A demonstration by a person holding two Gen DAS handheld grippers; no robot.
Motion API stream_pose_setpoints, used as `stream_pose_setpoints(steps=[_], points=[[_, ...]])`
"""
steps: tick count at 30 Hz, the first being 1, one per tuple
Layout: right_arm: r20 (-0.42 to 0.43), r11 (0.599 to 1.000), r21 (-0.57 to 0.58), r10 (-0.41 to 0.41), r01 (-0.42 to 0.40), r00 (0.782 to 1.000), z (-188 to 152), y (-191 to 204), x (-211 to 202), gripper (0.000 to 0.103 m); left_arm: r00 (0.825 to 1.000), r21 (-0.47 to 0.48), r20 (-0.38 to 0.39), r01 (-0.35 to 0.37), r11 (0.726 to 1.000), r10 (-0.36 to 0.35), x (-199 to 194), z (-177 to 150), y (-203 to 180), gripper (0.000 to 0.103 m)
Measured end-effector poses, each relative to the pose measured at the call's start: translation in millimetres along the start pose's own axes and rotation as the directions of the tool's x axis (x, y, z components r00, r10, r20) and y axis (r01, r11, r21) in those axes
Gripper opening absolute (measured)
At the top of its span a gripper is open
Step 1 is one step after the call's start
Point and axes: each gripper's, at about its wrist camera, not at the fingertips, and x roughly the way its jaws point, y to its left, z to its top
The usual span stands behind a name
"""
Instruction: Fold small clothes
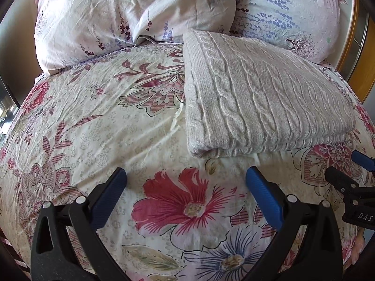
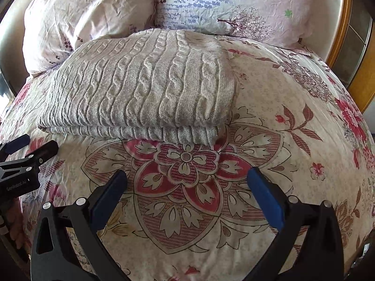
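A grey cable-knit sweater (image 1: 262, 93) lies folded in a thick rectangle on the floral bedspread (image 1: 93, 117), its folded edge toward me. My left gripper (image 1: 185, 175) hovers open just short of the sweater's near left corner, nothing between its blue pads. In the right wrist view the same sweater (image 2: 145, 86) sits ahead and to the left. My right gripper (image 2: 186, 175) is open over bare bedspread (image 2: 293, 93), a little short of the sweater's near right corner. Each gripper shows at the edge of the other's view: right gripper (image 1: 346, 166), left gripper (image 2: 30, 146).
Two floral pillows (image 1: 131, 11) (image 1: 288, 9) lean at the head of the bed behind the sweater. A wooden bed frame (image 2: 349, 53) runs along the right side. Open bedspread stretches to the left of the sweater in the left wrist view.
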Motion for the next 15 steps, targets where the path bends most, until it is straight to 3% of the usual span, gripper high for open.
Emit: stream_pose_setpoints(steps=[15], points=[[0.015,1.000,-0.003,-0.001,0.001,1.000,-2.5,-0.9,-1.9,0.102,1.000,0.000,0.000,0.000,1.000,0.000,0.2,0.0,0.1,0.101]])
